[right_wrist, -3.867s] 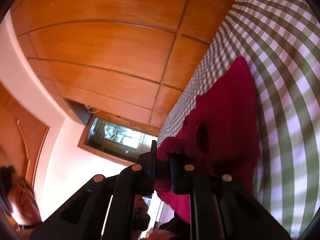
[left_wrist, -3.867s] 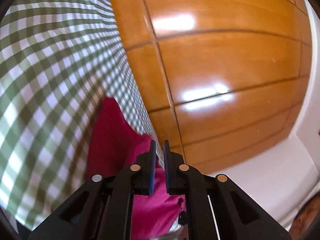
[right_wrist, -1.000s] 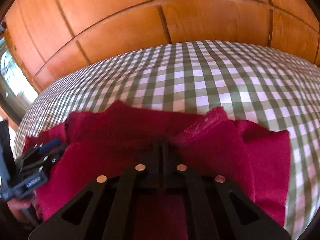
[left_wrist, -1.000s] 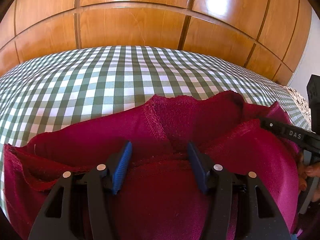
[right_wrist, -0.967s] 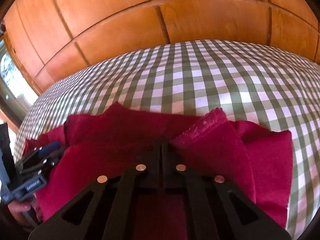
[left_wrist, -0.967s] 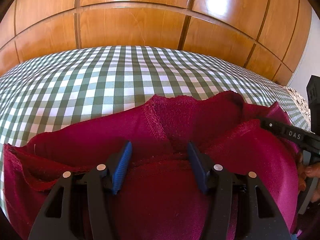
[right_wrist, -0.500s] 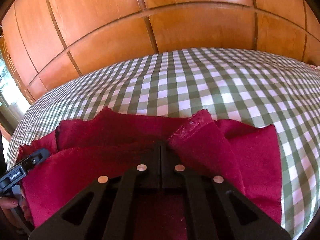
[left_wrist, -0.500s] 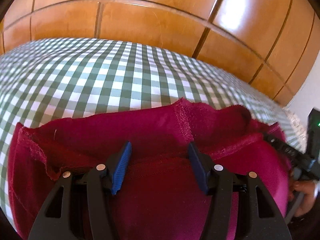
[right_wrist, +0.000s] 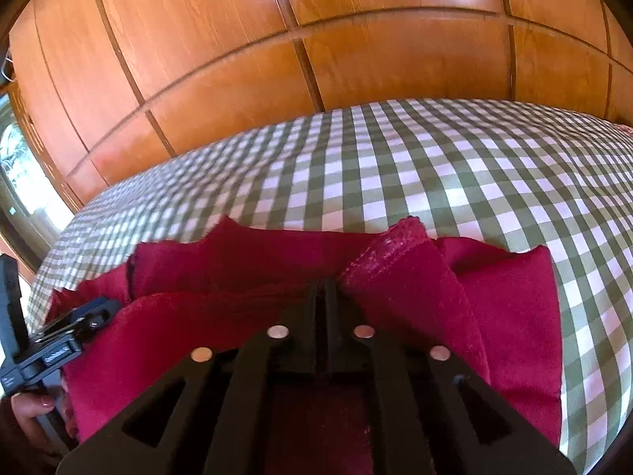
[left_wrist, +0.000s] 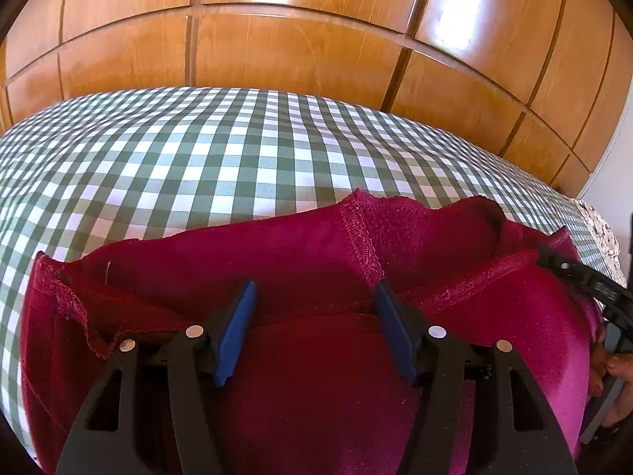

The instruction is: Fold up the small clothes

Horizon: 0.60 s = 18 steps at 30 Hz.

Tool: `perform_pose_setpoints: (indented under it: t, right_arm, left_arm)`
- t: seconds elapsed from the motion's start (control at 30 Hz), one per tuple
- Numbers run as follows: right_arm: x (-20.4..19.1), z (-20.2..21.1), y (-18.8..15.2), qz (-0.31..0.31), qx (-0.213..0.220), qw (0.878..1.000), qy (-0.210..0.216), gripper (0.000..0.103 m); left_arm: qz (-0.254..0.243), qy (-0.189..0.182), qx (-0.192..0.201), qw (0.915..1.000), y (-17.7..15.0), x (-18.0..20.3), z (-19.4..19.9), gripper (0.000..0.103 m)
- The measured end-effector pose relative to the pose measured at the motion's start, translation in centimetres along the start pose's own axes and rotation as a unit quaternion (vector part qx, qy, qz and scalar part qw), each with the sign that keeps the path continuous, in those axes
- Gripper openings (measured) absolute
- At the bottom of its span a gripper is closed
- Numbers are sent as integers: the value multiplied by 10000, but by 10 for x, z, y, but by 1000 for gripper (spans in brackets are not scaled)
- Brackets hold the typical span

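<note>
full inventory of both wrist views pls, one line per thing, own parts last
garment: 1, crimson, lying crumpled on the checked cloth, near edge of the surface
checked cloth: 1, green and white, covers the surface under the garment
wood panelling: orange-brown, behind the surface, fills the background
window: 1, bright, far left edge of the right wrist view
left gripper: 1, black with blue pads, jaws open above the garment
right gripper: 1, black, jaws closed at the garment's folded edge; whether cloth is pinched cannot be told
hand: 1, holding the left gripper, lower left of the right wrist view
</note>
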State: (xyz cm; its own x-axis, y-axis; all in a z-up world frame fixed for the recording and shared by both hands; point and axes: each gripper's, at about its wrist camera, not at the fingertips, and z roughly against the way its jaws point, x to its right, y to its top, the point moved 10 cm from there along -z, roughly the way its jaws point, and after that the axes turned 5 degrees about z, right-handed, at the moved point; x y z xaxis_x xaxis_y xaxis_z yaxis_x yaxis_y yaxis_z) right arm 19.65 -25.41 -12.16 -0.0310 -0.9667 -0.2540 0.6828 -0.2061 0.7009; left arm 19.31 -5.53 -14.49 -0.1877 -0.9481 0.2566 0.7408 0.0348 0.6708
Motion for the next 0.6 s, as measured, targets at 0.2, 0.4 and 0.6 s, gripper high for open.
perform_pose_setpoints:
  t: [0.2, 0.4, 0.6]
  right_arm:
    - [-19, 52, -9, 403, 590, 9970, -298, 41]
    - [-34, 75, -51, 349, 394, 9986, -65, 41]
    - [-45, 94, -70, 402, 372, 9985, -16, 34]
  left_arm:
    - [19, -19, 27, 10000, -1, 0, 2, 61]
    - [36, -283, 137, 9995, -2, 4, 10, 73]
    - [-28, -502, 458, 9977, -15, 16, 40, 99]
